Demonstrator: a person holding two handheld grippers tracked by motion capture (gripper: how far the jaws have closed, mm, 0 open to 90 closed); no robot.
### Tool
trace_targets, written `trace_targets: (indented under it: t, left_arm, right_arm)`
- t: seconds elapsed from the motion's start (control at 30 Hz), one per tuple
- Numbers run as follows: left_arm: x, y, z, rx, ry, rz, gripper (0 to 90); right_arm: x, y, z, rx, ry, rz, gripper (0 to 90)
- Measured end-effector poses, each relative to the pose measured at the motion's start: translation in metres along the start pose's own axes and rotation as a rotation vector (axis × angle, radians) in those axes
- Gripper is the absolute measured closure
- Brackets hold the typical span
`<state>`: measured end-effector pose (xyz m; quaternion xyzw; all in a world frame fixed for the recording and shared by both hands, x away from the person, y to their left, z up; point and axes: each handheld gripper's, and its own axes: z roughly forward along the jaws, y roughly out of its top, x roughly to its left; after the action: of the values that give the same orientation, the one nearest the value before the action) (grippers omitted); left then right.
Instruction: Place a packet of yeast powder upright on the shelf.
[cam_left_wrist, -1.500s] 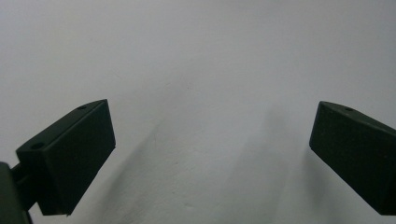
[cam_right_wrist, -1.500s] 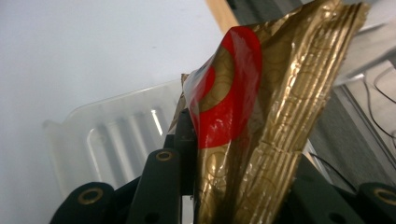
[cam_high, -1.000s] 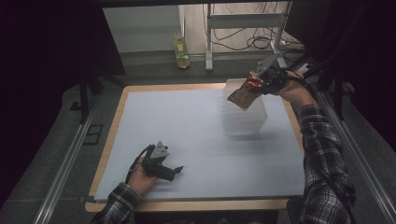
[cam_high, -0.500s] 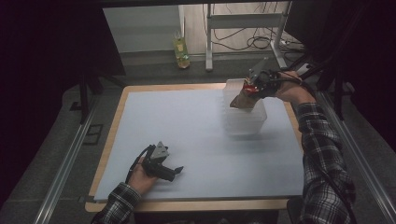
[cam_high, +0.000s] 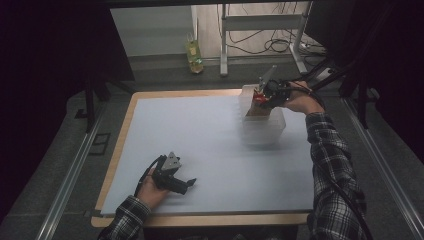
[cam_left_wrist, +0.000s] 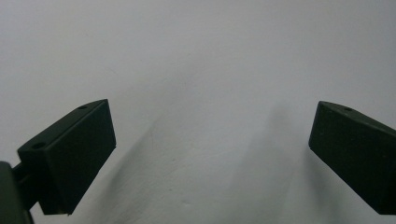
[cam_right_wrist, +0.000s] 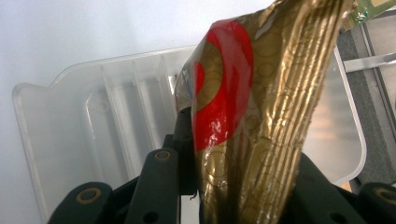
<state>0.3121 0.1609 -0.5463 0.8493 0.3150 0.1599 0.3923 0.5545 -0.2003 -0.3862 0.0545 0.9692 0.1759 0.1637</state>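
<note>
Packet, gold-and-red foil, pinched at its lower end by the right gripper above the clear bin; judged light, crinkly, slippery; left gripper rests gaping, empty, on the table.

A white sheet covers the wooden table. Beyond the far edge, a green bottle stands on the floor beside a metal frame and cables.
</note>
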Motion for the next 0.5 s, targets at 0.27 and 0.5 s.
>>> trace_targets:
  t: [0.27, 0.5]
  left_arm:
    - [0.0011, 0.0006, -0.0028, -0.018, 0.017, -0.002, 0.7]
    - [0.0019, 0.0004, -0.0027, -0.02, 0.019, -0.006, 0.7]
  right_arm:
    - [0.0018, -0.0076, 0.0044, -0.032, -0.007, 0.053, 65.1]
    - [0.0025, -0.0102, 0.0044, -0.03, -0.019, 0.067, 53.9]
